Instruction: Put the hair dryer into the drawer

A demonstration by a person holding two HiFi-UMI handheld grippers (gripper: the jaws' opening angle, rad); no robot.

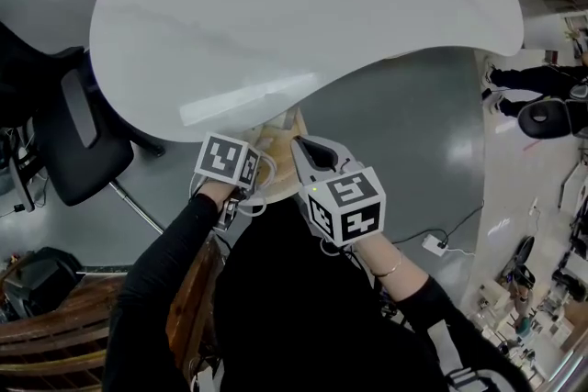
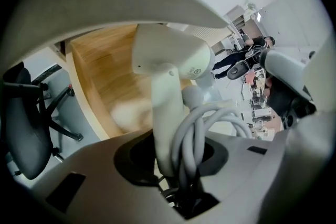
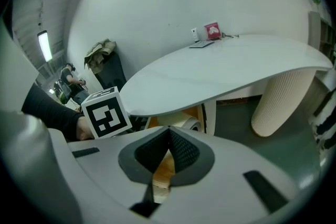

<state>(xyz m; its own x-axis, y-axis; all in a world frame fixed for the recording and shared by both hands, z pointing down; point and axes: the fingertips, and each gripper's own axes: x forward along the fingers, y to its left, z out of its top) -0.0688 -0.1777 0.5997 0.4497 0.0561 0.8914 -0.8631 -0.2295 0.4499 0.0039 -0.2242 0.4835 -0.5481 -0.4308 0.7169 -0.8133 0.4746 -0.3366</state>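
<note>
Left gripper (image 2: 173,153) was clamped on the hair dryer (image 2: 168,57), pinching the handle together with a bundle of grey cord (image 2: 195,126), so it was biting a lumpy stack rather than a flat face. The dryer hung barrel-up above the open wooden drawer (image 2: 97,68), just under the overhang of the white table (image 1: 303,5), not yet resting on the drawer floor as far as I could tell. Right gripper (image 3: 169,136) was pressed together with nothing in it, sitting close beside the left one and aimed at the same drawer. Risks as I saw them: first, the head of the dryer looked like the heavy end, and with cord between pad and handle it could pivot or slip in the grip on any tilt. Second, clearance under the tabletop looked tight, so the barrel could knock the table edge on the way in. Third, the cord loops stuck out past the jaws; one could catch the drawer rim or drape over it and get pinched when the drawer closed. Fourth, letting go from that height would drop it onto bare wood. Fifth, the two grippers were near enough to bump each other.
</note>
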